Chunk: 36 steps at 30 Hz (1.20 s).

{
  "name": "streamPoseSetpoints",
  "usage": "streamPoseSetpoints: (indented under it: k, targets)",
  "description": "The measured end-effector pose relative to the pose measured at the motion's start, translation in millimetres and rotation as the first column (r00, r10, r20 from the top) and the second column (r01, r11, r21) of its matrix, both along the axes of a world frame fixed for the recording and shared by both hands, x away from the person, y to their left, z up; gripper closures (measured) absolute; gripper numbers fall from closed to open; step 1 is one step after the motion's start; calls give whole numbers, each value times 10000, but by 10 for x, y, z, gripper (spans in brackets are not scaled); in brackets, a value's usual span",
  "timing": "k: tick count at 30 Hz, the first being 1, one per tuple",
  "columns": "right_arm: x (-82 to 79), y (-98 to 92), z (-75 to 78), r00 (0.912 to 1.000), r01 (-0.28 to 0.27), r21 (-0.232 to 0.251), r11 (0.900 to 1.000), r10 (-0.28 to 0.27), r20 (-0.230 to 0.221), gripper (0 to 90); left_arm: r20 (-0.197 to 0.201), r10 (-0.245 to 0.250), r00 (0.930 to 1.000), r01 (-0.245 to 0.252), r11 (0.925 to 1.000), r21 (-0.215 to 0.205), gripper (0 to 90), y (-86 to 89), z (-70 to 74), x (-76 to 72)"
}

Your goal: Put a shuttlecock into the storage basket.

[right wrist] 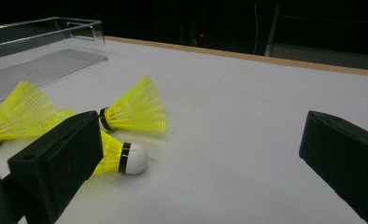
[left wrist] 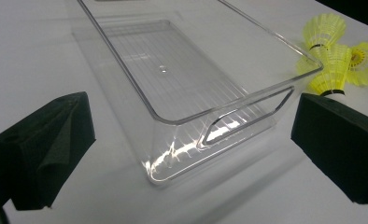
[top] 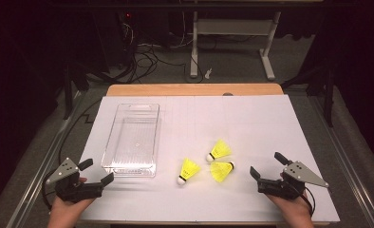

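- The clear bin [top: 130,140] is lying just ahead of the left gripper [top: 96,172], its near end wall facing the wide-spread jaws; nothing is sitting inside it.
- In the left gripper view the bin [left wrist: 182,74] is running past the top edge, so its far end is being cut off.
- The left gripper is gripping nothing.
- Three yellow shuttlecocks are lying on the white table [top: 251,118], ahead and to the left of the right gripper [top: 266,166], outside the bin.
- The right gripper is standing wide open and holding nothing.
- In the right gripper view its left jaw is covering part of the nearest shuttlecock [right wrist: 121,156]; the second one [right wrist: 135,109] is showing whole, the third [right wrist: 18,112] is being clipped at the frame edge.
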State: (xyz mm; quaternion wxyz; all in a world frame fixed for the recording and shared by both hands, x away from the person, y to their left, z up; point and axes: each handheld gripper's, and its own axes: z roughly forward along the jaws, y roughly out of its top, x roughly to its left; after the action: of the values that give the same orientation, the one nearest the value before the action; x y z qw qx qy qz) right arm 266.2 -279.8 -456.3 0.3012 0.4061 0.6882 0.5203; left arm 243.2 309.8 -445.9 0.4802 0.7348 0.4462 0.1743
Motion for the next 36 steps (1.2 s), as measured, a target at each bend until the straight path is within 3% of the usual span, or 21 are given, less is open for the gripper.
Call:
streamPoseSetpoints:
  k: [9,20,26,30,36]
  targets:
    - [-4,-1,-1,10000,0,-10,10000,0,3,5,-692,-1,9976,29,9992,405,6,-60,-47,-4]
    - [4,13,-14,10000,-15,-38,10000,15,-73,5,-1650,-53,9863,156,9980,609,7,-83,-105,5]
    - [9,15,-21,9999,-39,-35,10000,38,-131,5,-2248,-41,9744,244,9959,875,6,-120,-132,27]
    - [17,18,-24,9998,-91,-48,9999,90,-153,4,-2794,176,9600,222,9901,1387,7,-184,-149,45]
    - [21,18,-29,9998,-125,-108,9999,123,-134,5,-3164,292,9482,245,9861,1645,6,-233,-153,54]
